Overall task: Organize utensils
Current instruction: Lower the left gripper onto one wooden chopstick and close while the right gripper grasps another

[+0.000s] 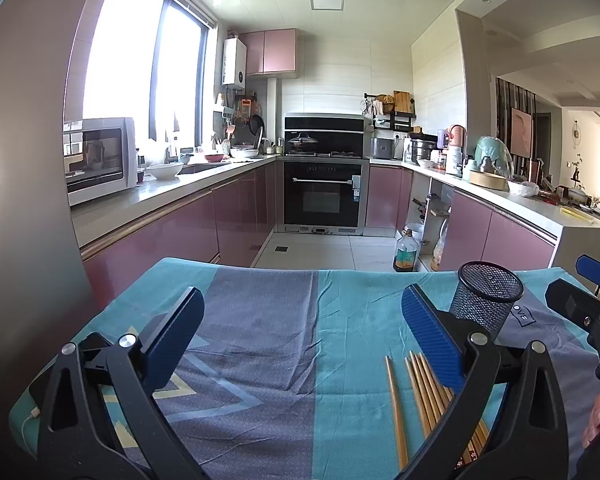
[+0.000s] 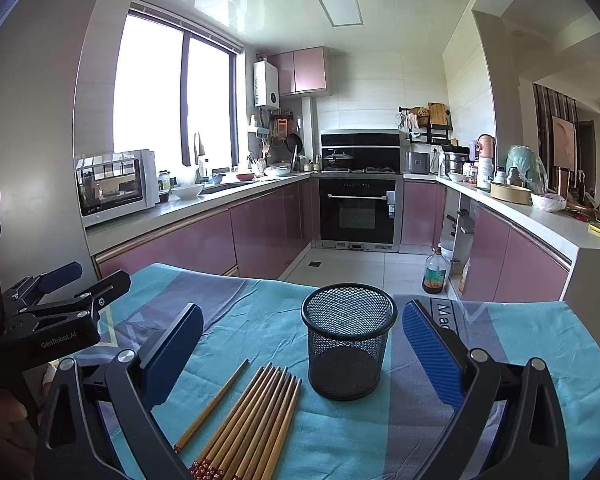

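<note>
Nothing looks sorted yet. Nearest the right wrist camera, the bamboo chopsticks (image 2: 256, 420) lie flat on the table in a loose bundle, patterned red ends toward the camera, with one stray chopstick (image 2: 212, 404) lying a little apart on their left. Just beyond them, to the right of their tips, the black mesh utensil holder (image 2: 346, 340) stands upright, and as far as its open top and mesh walls show, it holds nothing. So the whole job appears to remain: every chopstick has to go into the holder.

The right gripper (image 2: 302, 348) hangs above the chopsticks with its jaws spread wide and nothing between them; the holder sits between the finger lines but is not touched. The left gripper (image 1: 302, 332) is likewise wide open and empty over bare cloth, with the chopsticks and holder off toward its right finger.

The table (image 2: 520, 360) is covered by a wrinkled teal and grey-blue cloth with pale geometric lines and some printed lettering near the far edge.

Past the table edge is a tiled floor with an oil bottle (image 2: 435, 274) standing by the right-hand cabinets. Pink-fronted cabinets run along both sides, a microwave (image 2: 116, 186) sits on the left counter below a bright window, and a built-in oven (image 2: 358, 210) with a hob and lidded pot closes the far wall.
</note>
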